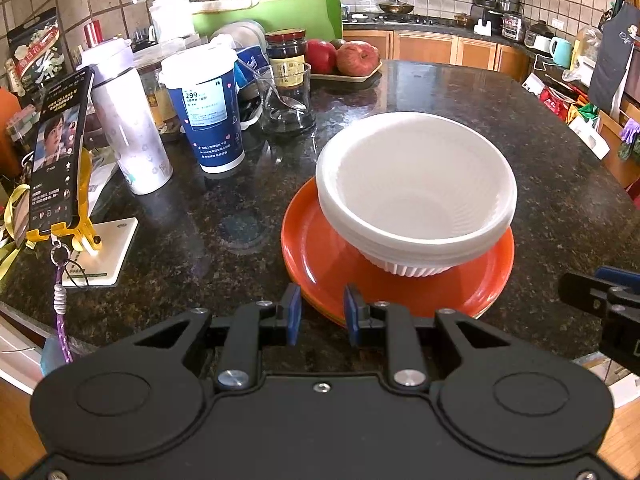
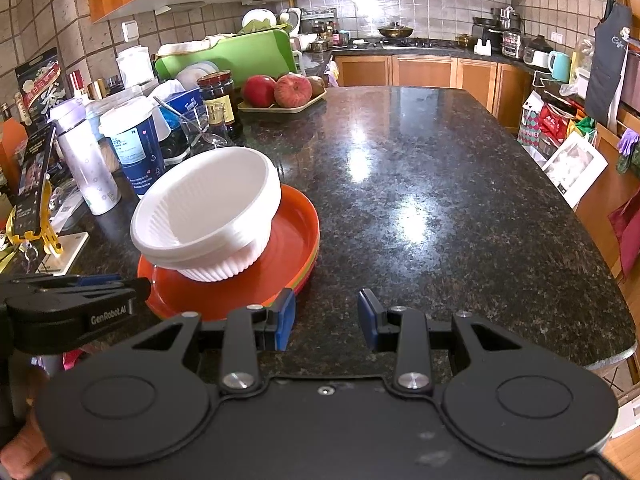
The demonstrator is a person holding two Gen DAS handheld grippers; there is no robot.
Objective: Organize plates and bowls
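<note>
A stack of white bowls [image 1: 416,196] w/ ribbed, fluted sides & a smooth rolled rim is seen nested together, sitting on a stack of flat round plates [image 1: 320,256]; the top plate is glossy orange, w/ thin yellow-green edges of others showing beneath. The bowls sit off-centre on the plates, toward the far side in the left wrist view. All of it rests on a dark speckled polished stone counter [image 2: 440,184] w/ bright reflections.

The left tool [image 1: 322,314] is held low at the near edge of the plates: black plastic body, blue pads. Its fingers are parted by a narrow gap w/ nothing between them; the plate rim lies just beyond the tips, whether touching cannot be told. The right tool [image 2: 326,318] is also black w/ blue pads, fingers apart & empty, over bare counter just right of the plate stack; its left pad is seen just beside the plate edge. Each tool is visible at the edge of the other's view.

Behind & left of the bowls: a tall blue paper cup [image 1: 206,114] w/ white lid, a pale lilac tumbler [image 1: 128,128], a clear glass jug w/ a spoon [image 1: 286,98], a dark jar [image 1: 286,60], a phone [image 1: 58,152] on a yellow stand. Red apples [image 1: 340,56] lie on a beige tray further back
</note>
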